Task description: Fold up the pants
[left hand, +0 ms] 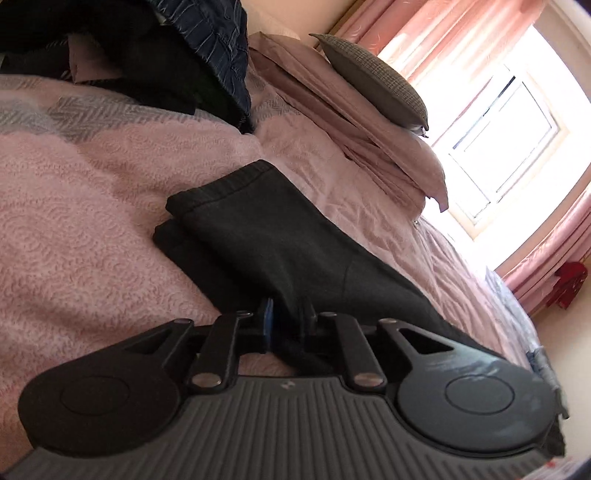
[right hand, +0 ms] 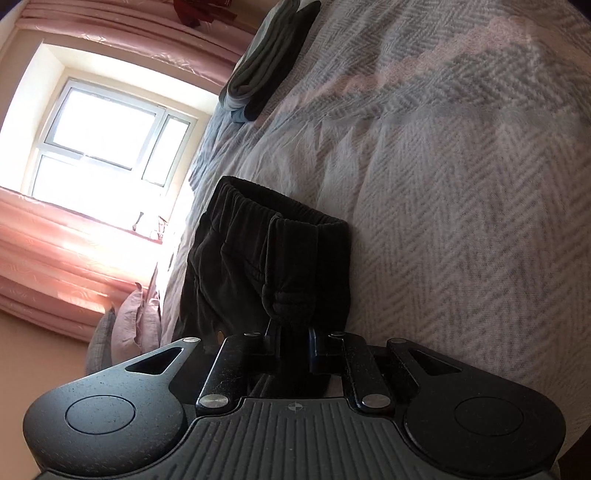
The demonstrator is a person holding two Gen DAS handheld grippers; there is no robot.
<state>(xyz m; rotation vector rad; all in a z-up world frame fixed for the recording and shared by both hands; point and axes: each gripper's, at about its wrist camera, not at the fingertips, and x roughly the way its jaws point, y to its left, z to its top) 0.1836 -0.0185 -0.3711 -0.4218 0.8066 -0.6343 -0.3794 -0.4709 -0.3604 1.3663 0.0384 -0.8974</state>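
**Dark pants gripped at both ends on a bed**

Left wrist view: the left gripper [left hand: 287,325] has its fingers [left hand: 266,323] drawn close together, with a bunched fold of the dark pants [left hand: 280,240] running between them; the blue pad of one finger lies against the cloth, so the fingers appear clenched on the pants. From the gripper the garment stretches away across the pink bedspread [left hand: 92,229], flat and doubled, its hemmed leg ends stacked one over the other at the far end. A pile of dark clothes [left hand: 177,55] lies farther up the bed, apart from the pants. Pink pillows [left hand: 369,140] and a grey cushion [left hand: 373,77] rest at the bed's head edge, with a bright window [left hand: 509,147] and pink curtains [left hand: 436,33] beyond; a red object [left hand: 569,284] shows by the lower curtain.

Right wrist view: the right gripper [right hand: 291,343] has its fingers [right hand: 317,349] nearly together, grasping a gathered tuck of the pants [right hand: 258,258] near the elastic waistband [right hand: 280,210], which stands open and upright just ahead. The waist end lies on the grey herringbone blanket [right hand: 461,221] near the bed's side edge facing the window [right hand: 110,136]. A stack of folded grey and dark garments [right hand: 269,62] sits well apart, farther along that same edge. Pink curtains [right hand: 66,240] frame the window
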